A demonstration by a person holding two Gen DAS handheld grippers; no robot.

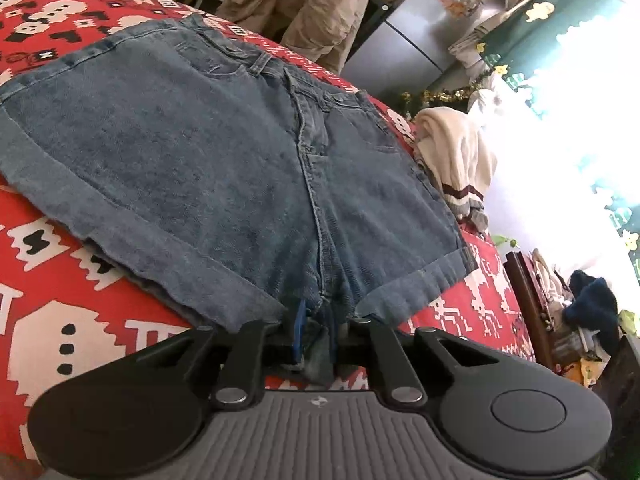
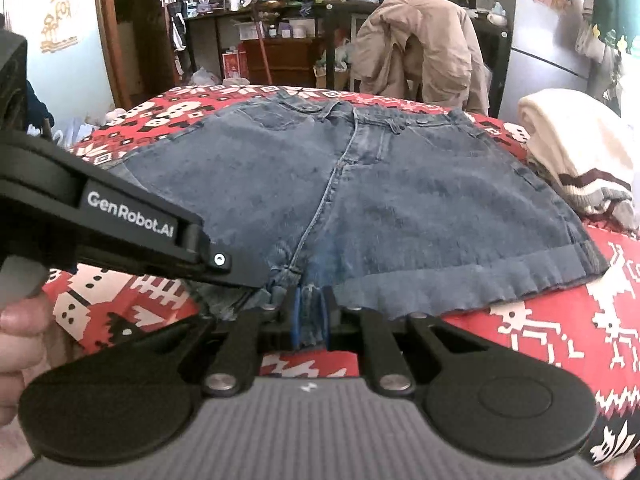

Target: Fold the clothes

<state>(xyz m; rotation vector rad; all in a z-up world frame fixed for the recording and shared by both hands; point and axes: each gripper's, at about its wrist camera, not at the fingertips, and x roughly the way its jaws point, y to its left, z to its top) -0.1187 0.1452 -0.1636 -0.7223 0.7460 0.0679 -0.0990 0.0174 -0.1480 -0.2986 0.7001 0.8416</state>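
Shorts (image 1: pixel 224 152) lie flat on cloth (image 1: pixel 48 280). Left gripper (image 1: pixel 314 336) and right gripper (image 2: pixel 312 316) both pinch crotch denim, probably to start a fold.

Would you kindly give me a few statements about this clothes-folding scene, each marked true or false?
1. The denim shorts lie spread flat on a red patterned cloth. True.
2. The right gripper has denim between its fingers at the crotch. True.
3. The shorts are already folded in half. False: both legs lie open, side by side.
4. A cream sweater lies on top of the shorts. False: it sits beside them, at their right edge.
5. The left gripper has denim between its fingers at the shorts' near edge. True.
6. A beige jacket hangs behind the bed. True.
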